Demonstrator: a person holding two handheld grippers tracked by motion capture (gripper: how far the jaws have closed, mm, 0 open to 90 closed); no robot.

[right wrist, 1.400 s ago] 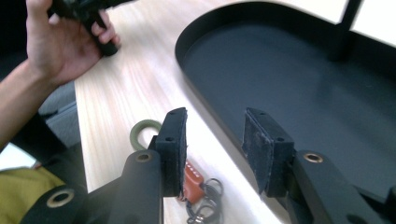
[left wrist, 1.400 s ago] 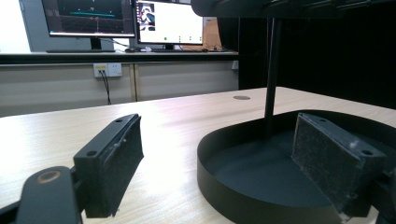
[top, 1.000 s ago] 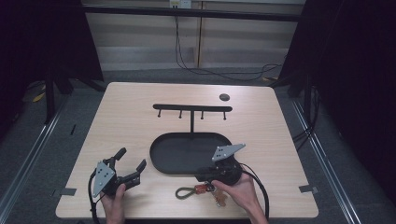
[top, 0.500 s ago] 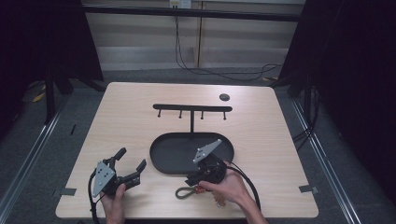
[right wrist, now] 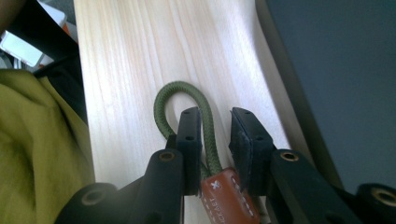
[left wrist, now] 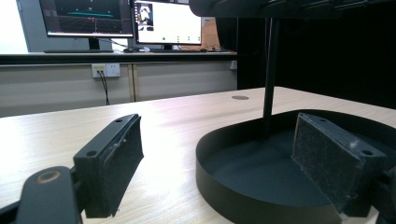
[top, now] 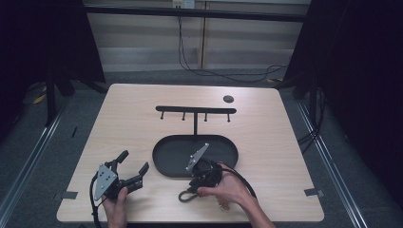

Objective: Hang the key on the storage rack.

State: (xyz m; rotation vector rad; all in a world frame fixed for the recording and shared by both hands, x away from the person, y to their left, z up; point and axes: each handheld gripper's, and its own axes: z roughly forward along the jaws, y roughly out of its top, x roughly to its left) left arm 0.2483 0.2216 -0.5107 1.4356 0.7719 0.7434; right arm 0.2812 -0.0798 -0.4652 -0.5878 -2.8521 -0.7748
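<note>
A green cord loop [right wrist: 161,102] with a brown leather tag [right wrist: 224,193] lies on the table just in front of the black oval tray [top: 159,161]. My right gripper [right wrist: 215,112] points down at it with one strand and the tag between its jaws. The left pad touches the strand, and bare wood shows between the strand and the right pad. These jaws have just been opening. From above, the right gripper [top: 192,189] sits over the cord [top: 185,196]. My left gripper [top: 134,161] rests open and empty left of the tray; its jaws [left wrist: 217,121] face the tray rim [left wrist: 219,186].
A black hook rack [top: 196,110] rises on a post [left wrist: 268,70] from the back of the tray. A small dark disc [top: 228,99] lies at the far right of the table. A yellow-green sleeve [right wrist: 32,140] is close beside the right gripper.
My right gripper has slid left along the tray's front edge and now stands over the cord loop. The left gripper has stayed put.
</note>
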